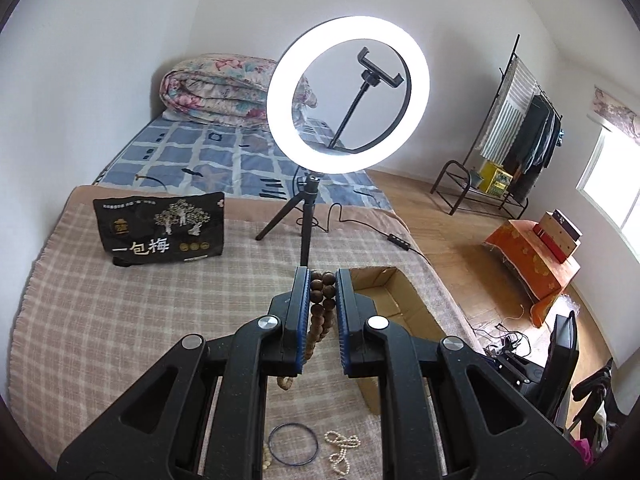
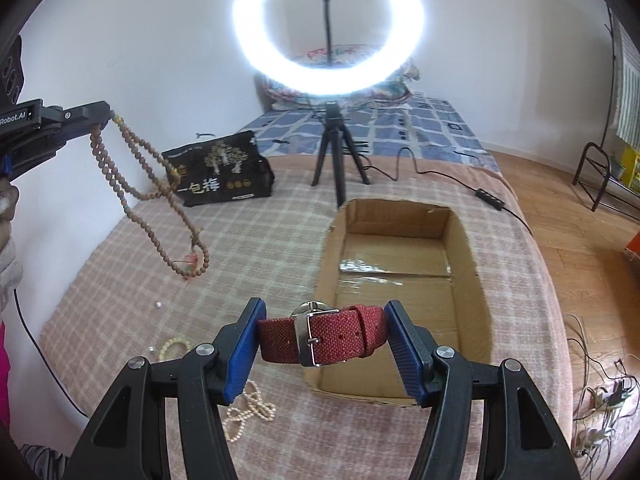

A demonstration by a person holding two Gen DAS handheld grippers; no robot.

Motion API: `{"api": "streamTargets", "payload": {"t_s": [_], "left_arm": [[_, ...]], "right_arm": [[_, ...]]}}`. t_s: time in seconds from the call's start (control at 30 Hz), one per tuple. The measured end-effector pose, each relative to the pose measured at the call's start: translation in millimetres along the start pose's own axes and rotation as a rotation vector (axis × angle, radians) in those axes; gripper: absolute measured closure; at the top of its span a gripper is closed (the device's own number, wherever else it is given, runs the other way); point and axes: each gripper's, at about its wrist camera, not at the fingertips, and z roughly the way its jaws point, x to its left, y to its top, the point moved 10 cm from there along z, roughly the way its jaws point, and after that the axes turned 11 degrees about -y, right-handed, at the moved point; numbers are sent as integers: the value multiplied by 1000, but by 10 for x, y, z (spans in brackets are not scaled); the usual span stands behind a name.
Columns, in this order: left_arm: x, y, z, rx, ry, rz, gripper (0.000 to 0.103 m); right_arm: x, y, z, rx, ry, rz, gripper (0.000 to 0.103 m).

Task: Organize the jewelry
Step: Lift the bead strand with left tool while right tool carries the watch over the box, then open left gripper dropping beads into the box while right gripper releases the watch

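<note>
red watch (image 2: 322,334) crosswise between right jaws; bead strand (image 2: 160,196) hanging lengthwise

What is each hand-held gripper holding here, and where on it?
Left hand-held gripper: brown bead strand, pinched at its top, rest dangling. Right hand-held gripper: red watch, held across its strap near the buckle.

A lit ring light (image 1: 348,88) is glaring white, blowing out its own rim in both views. Daylight is entering through a window (image 1: 612,196). Fisheye distortion is bending walls, and black vignetting is darkening the corners.
</note>
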Motion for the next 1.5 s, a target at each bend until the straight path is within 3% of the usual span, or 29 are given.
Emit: {"api": "streamTargets", "payload": {"t_s": [0.6,0.83,1.03,1.07,1.13,1.23,1.5], "left_arm": [[-830,345,1199,52,-107,60,92],[-822,102,1712,138,-88,69,92],[-792,-125,1915,201,-61,96,92],[-783,-152,1929,211,-52,100,91],[-748,-202,1942,224,-39,100,59],[-677,-245,1898,215,-21,108,57],[-482,-323,1628,212,15,107,57]], "right_arm": [[-816,-163,262,50,-61,75,40],[-927,-279,463,79,-49,100,39],[-910,-352,590,99,-36,98,38],[-904,-354,598,98,-36,97,36],[-910,-346,594,87,-49,99,28],[-926,-297,535,58,-55,120,14],[-946,-306,345,45,-61,149,14]]}}
